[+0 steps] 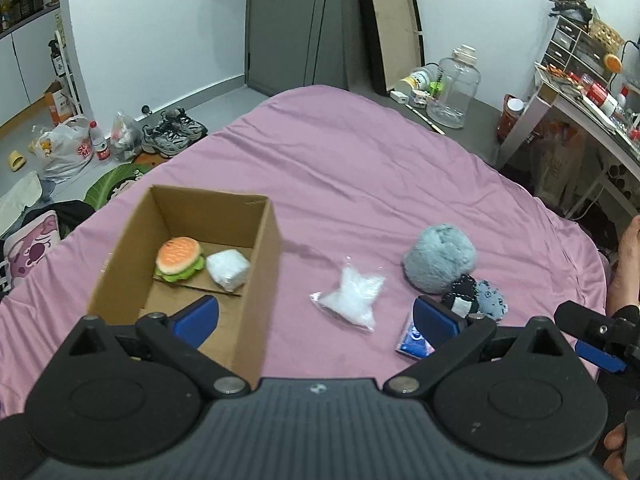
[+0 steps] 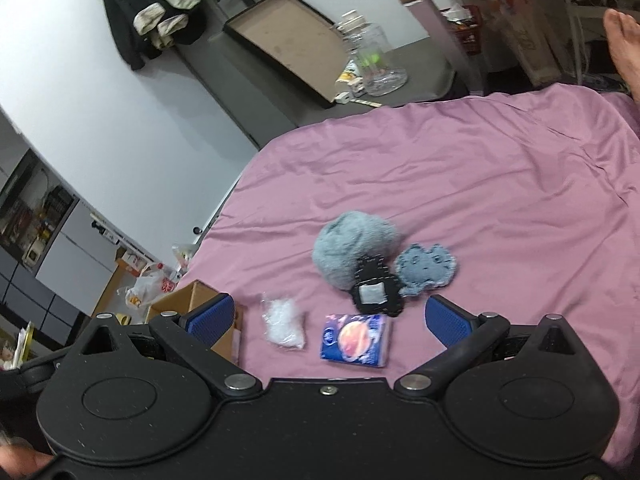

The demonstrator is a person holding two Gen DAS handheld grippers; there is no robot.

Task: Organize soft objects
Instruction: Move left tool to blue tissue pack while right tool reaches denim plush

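In the cardboard box [image 1: 256, 280] lie burger toy [image 1: 178, 259] and white bundle [image 1: 227, 270]; both jaws spread.

Your box [image 1: 256, 280] sits at nine o'clock holding the burger toy [image 1: 178, 259] and wrapped cube [image 1: 227, 270]; the clear bag [image 1: 352, 300] lies centre, fluffy ball [image 1: 438, 258] at two

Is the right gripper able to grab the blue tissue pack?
Probably yes. The right gripper is open, and the tissue pack lies flat on the bedsheet between its fingers, uncovered.
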